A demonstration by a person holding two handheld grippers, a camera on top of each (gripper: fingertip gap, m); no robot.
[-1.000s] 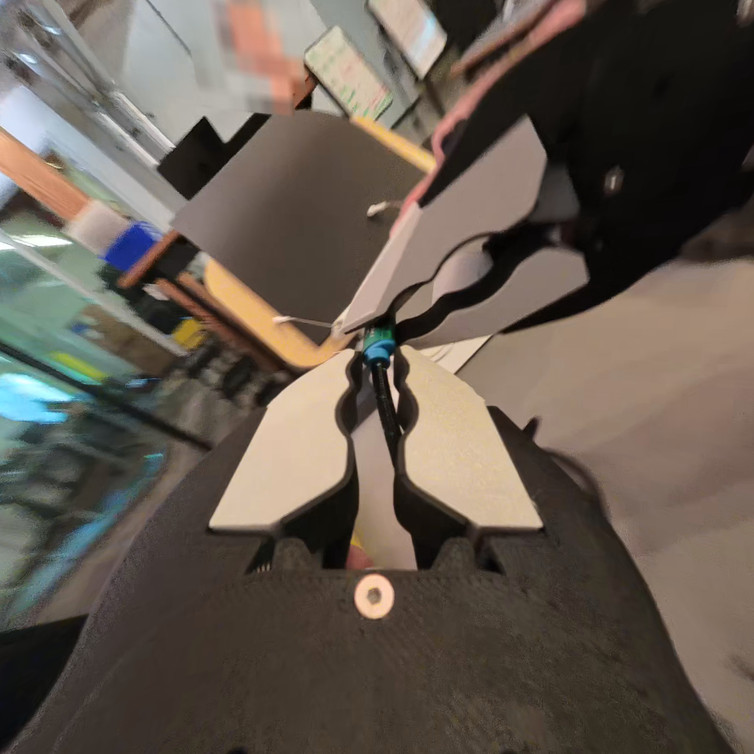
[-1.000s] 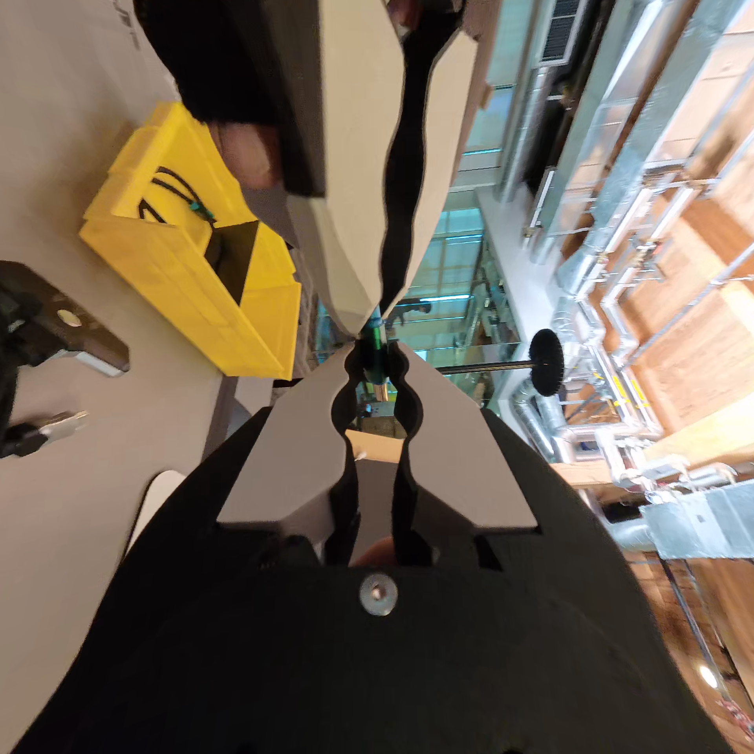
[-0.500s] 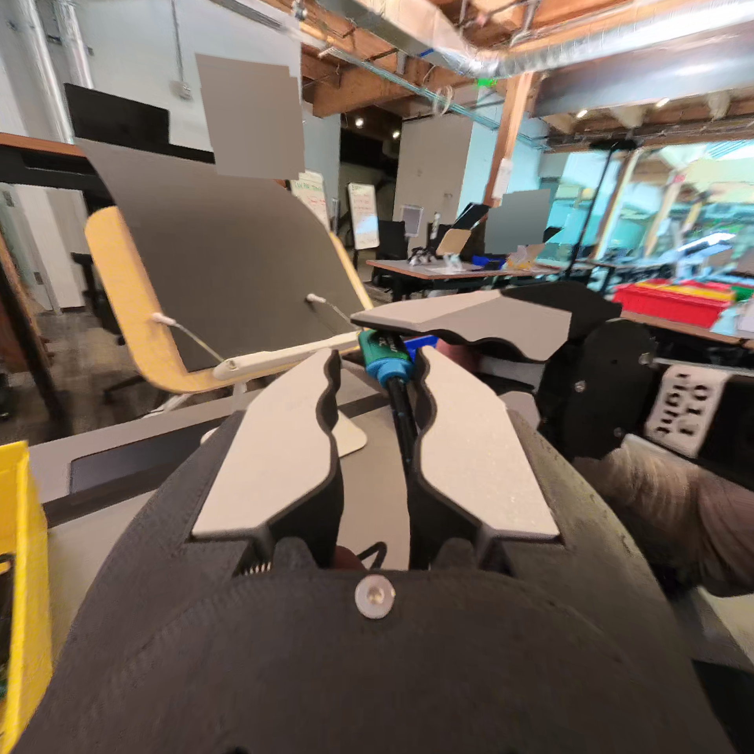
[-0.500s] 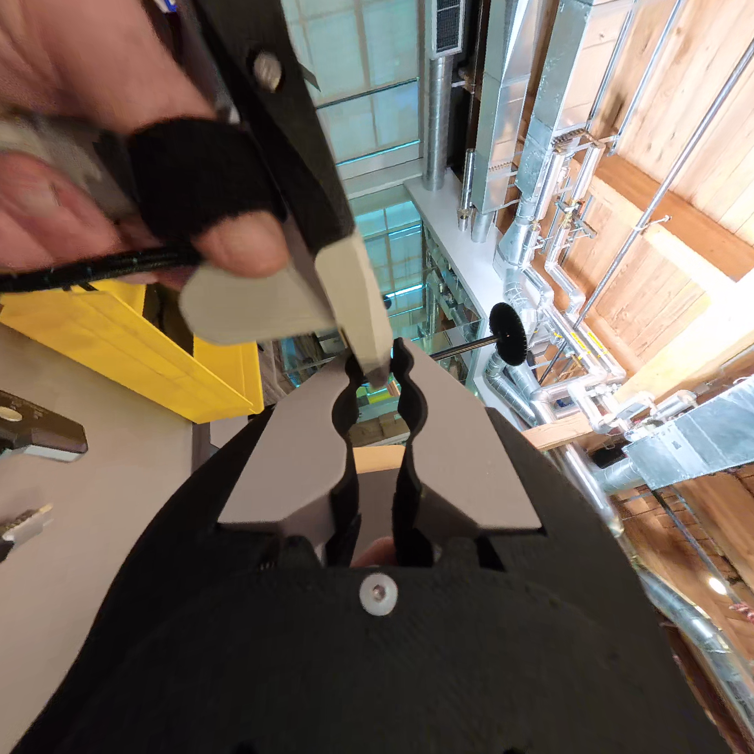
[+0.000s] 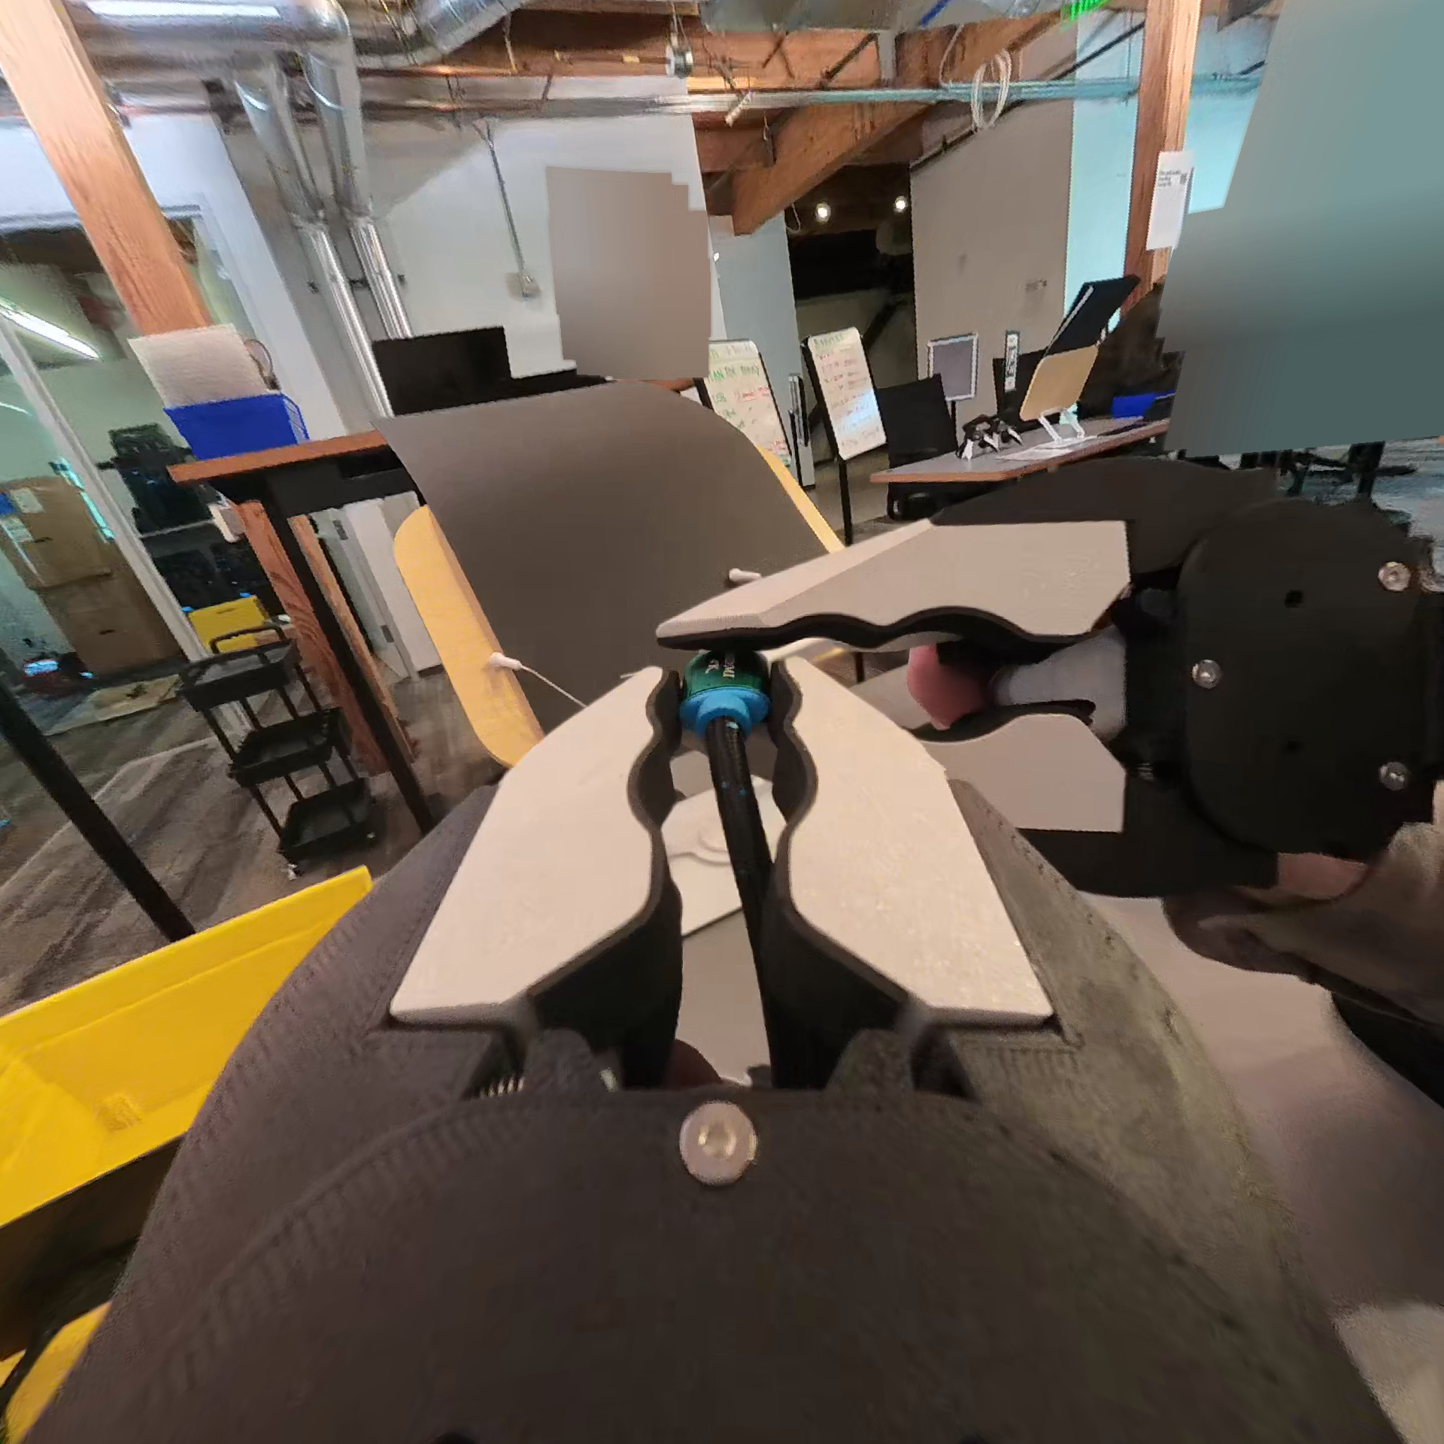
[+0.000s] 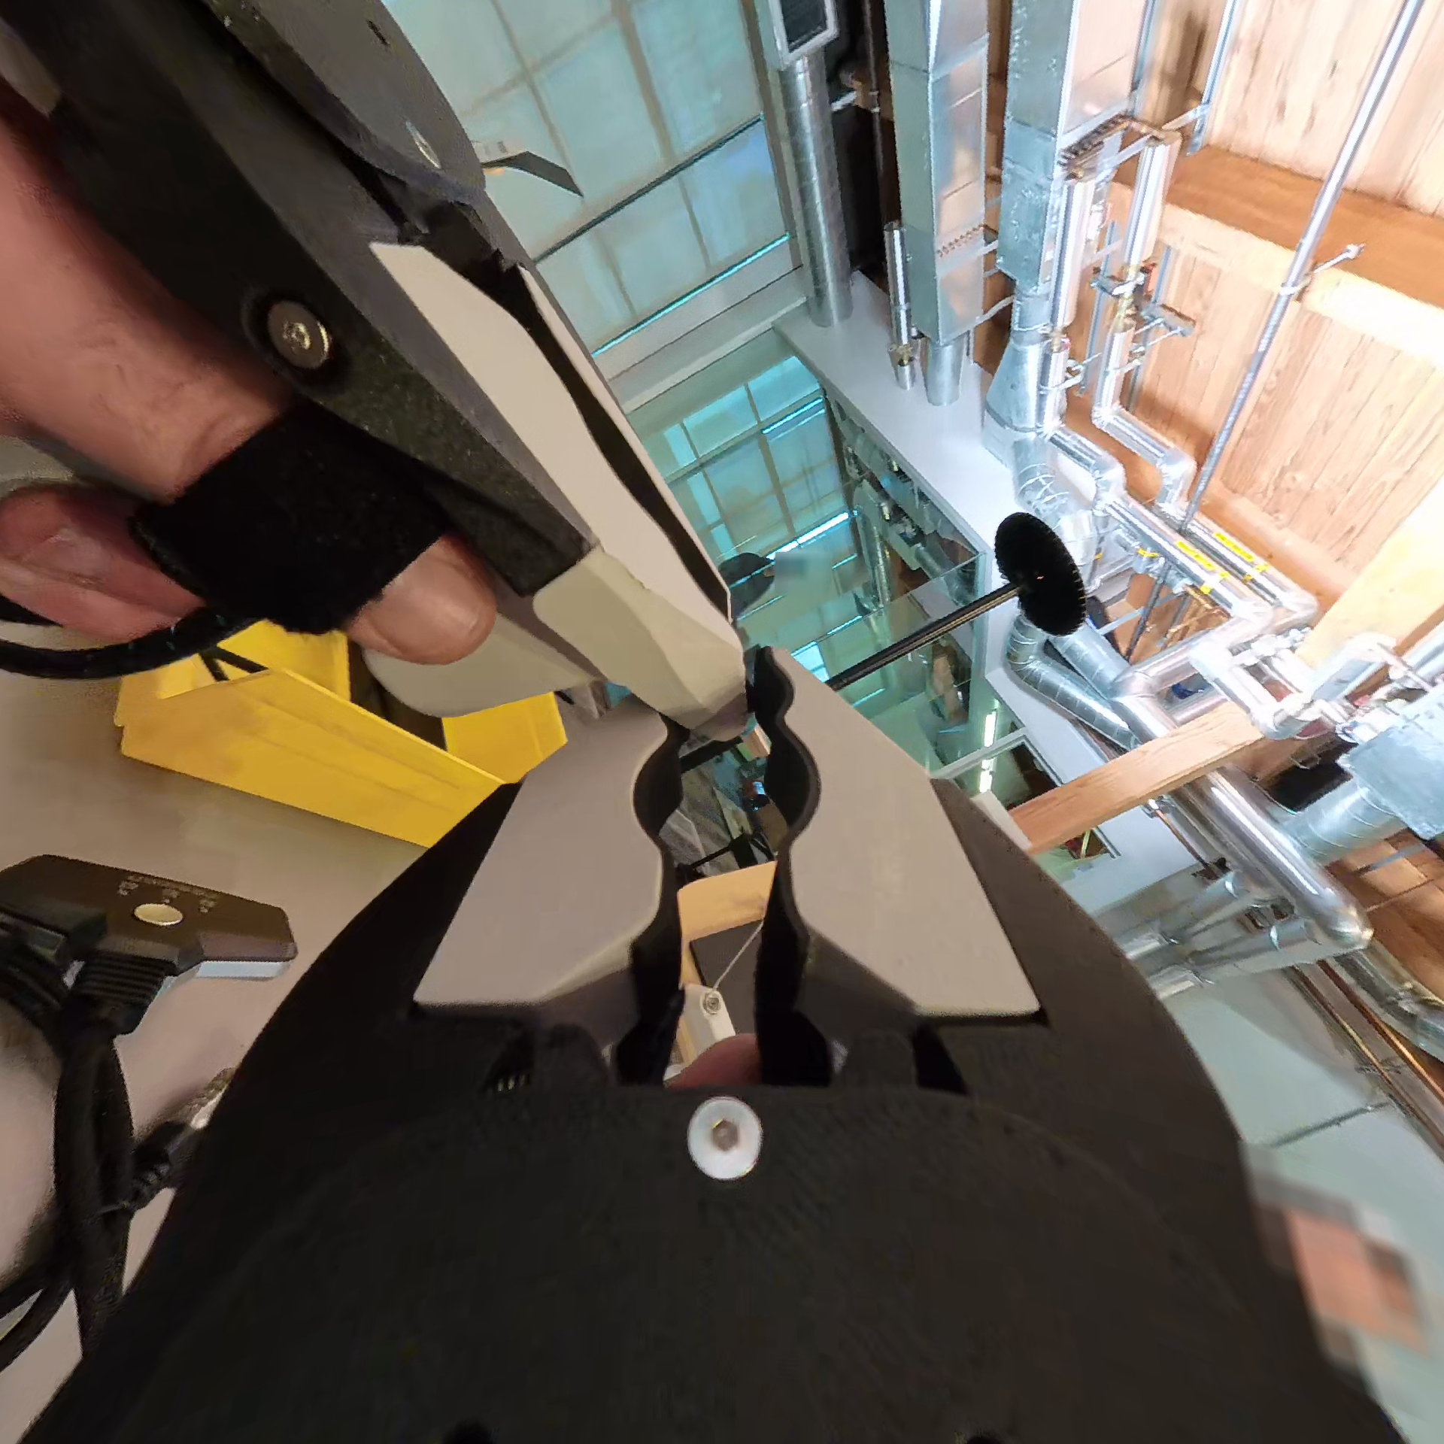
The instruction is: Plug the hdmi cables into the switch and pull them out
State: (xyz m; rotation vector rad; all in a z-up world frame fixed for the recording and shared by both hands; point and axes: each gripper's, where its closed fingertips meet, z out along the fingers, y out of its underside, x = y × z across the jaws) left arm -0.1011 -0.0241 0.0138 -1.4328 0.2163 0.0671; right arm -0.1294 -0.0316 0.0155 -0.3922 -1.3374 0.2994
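In the left wrist view my left gripper (image 5: 719,697) is shut on the green and blue plug (image 5: 720,676) of a black HDMI cable (image 5: 742,828), which runs back between the fingers. My right gripper (image 5: 754,664) comes in from the right. Its upper finger (image 5: 938,586) lies on top of the plug, and the jaws are nearly closed on the plug's front end. In the right wrist view my right gripper (image 6: 723,695) meets the left gripper's fingertip (image 6: 672,664), which hides the plug. The black switch (image 6: 180,930) lies on the table at lower left with black cables (image 6: 94,984) plugged in.
A yellow bin (image 6: 297,734) stands on the grey table (image 6: 117,805) beyond the switch and also shows in the left wrist view (image 5: 156,1016). A hand (image 6: 117,391) holds the left gripper. A chair with a dark back (image 5: 586,547) stands past the table edge. Less than 4 cm separates the two grippers' tips.
Both grippers have swung around together with the plug held between them. The left view has levelled to face the room. The switch has come into the right view's lower left.
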